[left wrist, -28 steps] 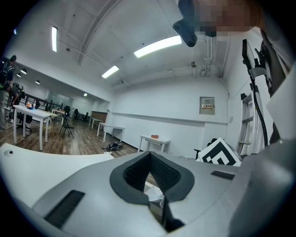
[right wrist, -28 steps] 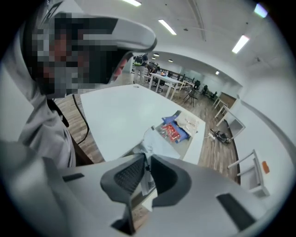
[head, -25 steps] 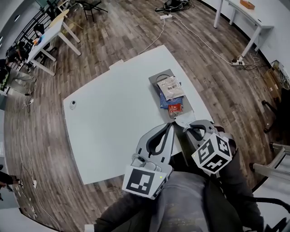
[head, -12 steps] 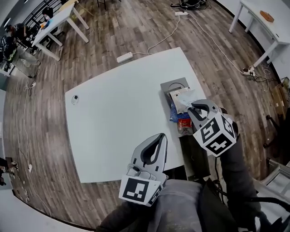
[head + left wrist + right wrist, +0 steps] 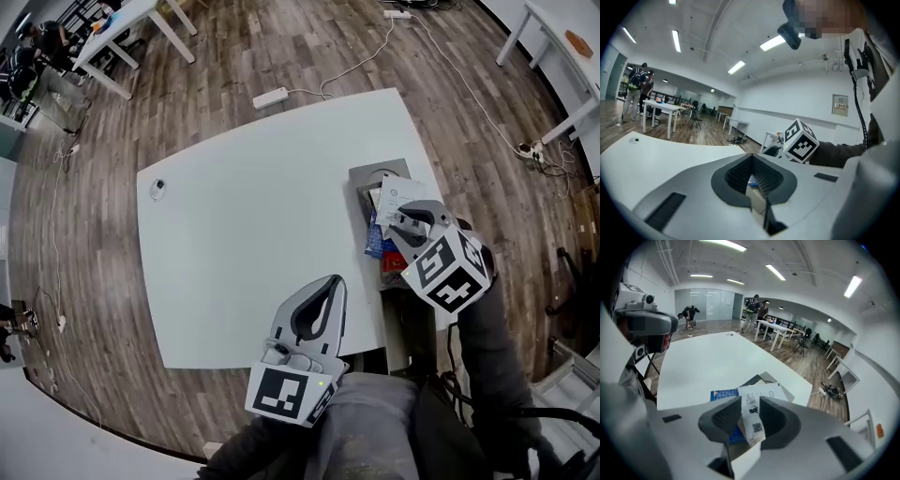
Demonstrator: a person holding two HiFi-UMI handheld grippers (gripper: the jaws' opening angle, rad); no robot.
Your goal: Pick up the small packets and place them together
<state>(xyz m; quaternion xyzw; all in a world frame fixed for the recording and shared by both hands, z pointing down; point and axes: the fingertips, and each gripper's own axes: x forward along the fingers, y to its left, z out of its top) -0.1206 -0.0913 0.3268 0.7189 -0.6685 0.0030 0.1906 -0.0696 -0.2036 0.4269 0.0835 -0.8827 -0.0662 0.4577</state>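
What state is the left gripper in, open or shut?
Shut: the left gripper shows its jaw tips touching, nothing held between them.

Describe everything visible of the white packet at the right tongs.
The white flat plastic packet carries black print and a square code, and looks thin and slightly crumpled. Its narrow near end runs between the jaws of the right tongs, which have just been opening; the pads seem to flank it rather than clamp it. Its wider far part spreads over a blue grid-printed packet in the pile near the white table's edge.
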